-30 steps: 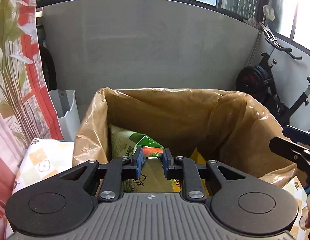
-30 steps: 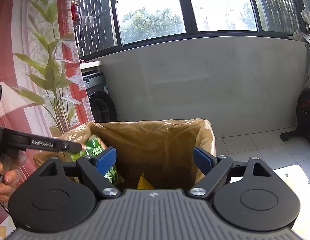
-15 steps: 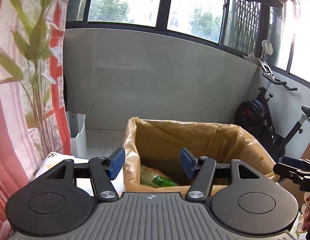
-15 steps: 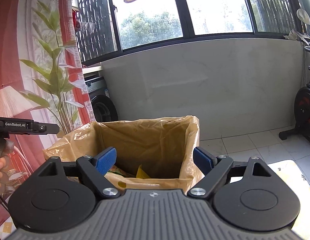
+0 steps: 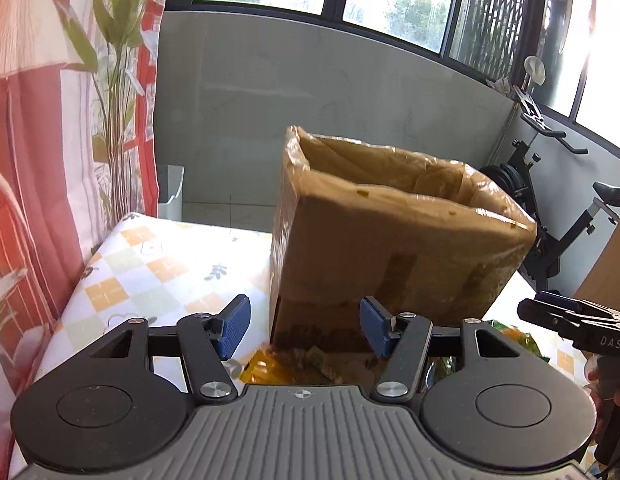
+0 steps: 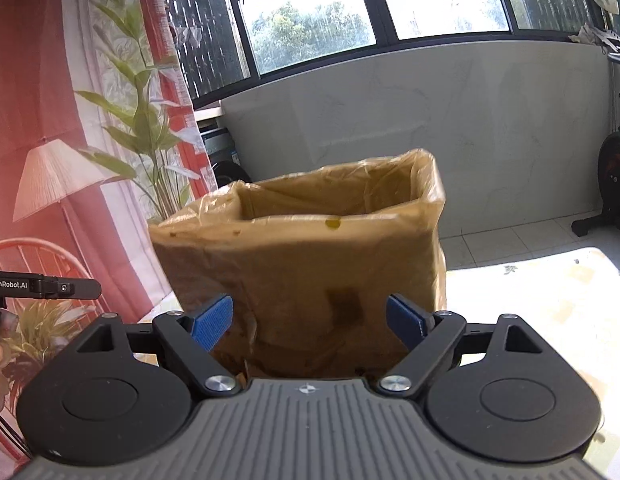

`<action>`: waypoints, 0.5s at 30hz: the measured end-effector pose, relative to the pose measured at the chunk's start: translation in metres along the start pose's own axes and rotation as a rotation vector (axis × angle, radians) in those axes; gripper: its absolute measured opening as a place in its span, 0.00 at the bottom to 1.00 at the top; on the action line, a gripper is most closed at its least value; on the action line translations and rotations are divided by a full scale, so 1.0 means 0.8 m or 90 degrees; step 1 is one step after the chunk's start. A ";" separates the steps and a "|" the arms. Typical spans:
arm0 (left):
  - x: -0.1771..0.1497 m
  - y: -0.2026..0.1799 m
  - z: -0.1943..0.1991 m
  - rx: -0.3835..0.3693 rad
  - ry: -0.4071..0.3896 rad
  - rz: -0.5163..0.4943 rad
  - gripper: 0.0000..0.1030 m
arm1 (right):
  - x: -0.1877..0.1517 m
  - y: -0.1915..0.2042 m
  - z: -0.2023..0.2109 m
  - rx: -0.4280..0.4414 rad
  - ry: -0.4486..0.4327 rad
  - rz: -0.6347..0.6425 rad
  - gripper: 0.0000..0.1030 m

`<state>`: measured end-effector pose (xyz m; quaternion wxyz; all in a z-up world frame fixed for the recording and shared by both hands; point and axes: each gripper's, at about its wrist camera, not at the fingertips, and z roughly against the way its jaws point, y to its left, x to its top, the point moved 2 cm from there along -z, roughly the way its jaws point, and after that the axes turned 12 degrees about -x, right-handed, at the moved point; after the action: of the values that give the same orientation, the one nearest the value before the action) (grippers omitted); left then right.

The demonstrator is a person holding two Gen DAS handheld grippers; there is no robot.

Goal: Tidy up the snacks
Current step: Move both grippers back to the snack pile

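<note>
- Your left gripper: matt black plastic arms, shiny metal pivot screws, ribbed grey plastic body, blue pads w/ fine rough texture.
- Your right gripper looked the same: matt black plastic, bright metal screws, blue textured pads.
- Box was brown cardboard, matt, w/ a thin translucent plastic liner, crinkly and slightly glossy at the rim.
- Tablecloth looked smooth w/ a slight sheen; cloth or vinyl, couldn't tell.
- Snack packet under your left gripper: glossy yellow film.
- Curtain was printed cloth, matt.
- Wall: smooth, matt grey.
</note>
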<state>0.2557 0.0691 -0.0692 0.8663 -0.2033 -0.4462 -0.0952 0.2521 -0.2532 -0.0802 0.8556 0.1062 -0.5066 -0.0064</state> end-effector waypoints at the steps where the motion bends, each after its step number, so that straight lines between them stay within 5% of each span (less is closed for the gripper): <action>1: -0.009 0.000 -0.001 -0.001 0.006 0.001 0.61 | -0.011 0.004 -0.001 0.001 0.014 0.005 0.84; 9: -0.073 0.006 -0.014 -0.002 0.056 0.039 0.61 | -0.096 0.017 -0.013 0.043 0.164 0.001 0.84; 15: -0.101 0.004 -0.018 0.006 0.071 0.068 0.61 | -0.109 0.027 -0.013 0.059 0.192 0.041 0.91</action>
<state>0.2207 0.0646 -0.1430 0.8947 -0.2172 -0.3859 -0.0577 0.2169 -0.2199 -0.1563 0.9159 0.1287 -0.3754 0.0605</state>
